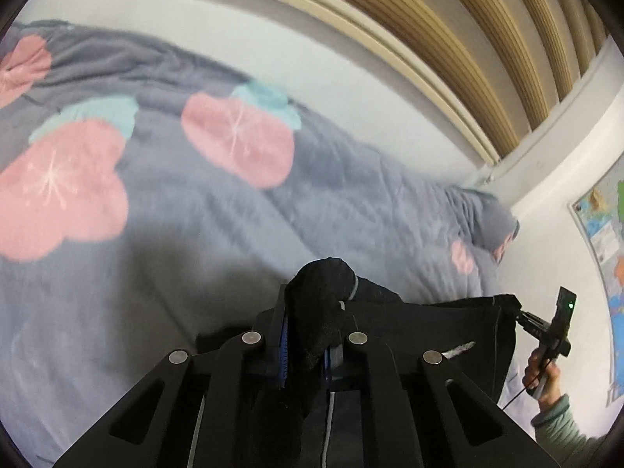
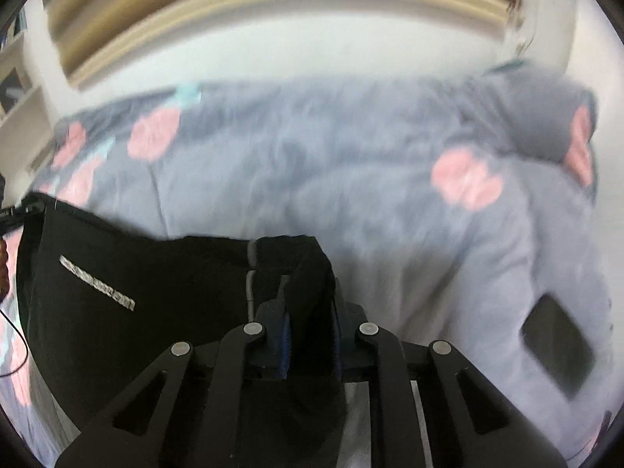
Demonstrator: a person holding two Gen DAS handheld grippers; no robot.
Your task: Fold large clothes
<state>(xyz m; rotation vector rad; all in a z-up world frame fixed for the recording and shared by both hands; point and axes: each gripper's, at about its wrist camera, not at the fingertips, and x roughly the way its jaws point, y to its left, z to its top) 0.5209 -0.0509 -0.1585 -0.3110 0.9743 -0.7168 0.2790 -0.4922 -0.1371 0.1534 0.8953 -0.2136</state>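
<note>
A black garment (image 1: 448,327) with a small white label hangs stretched between my two grippers above a bed. My left gripper (image 1: 308,312) is shut on one bunched corner of it. My right gripper (image 2: 308,292) is shut on the other corner; the black garment (image 2: 117,273) spreads to its left with a white printed strip. In the left wrist view the right gripper (image 1: 522,314) shows at the far right, pinching the cloth, held by a hand. Both views are blurred.
A grey quilt (image 1: 195,214) with pink flower patches covers the bed below. A dark flat phone-like object (image 2: 557,347) lies on the quilt at right. A beige slatted headboard (image 1: 468,39) and white wall stand behind. A map poster (image 1: 608,253) hangs at right.
</note>
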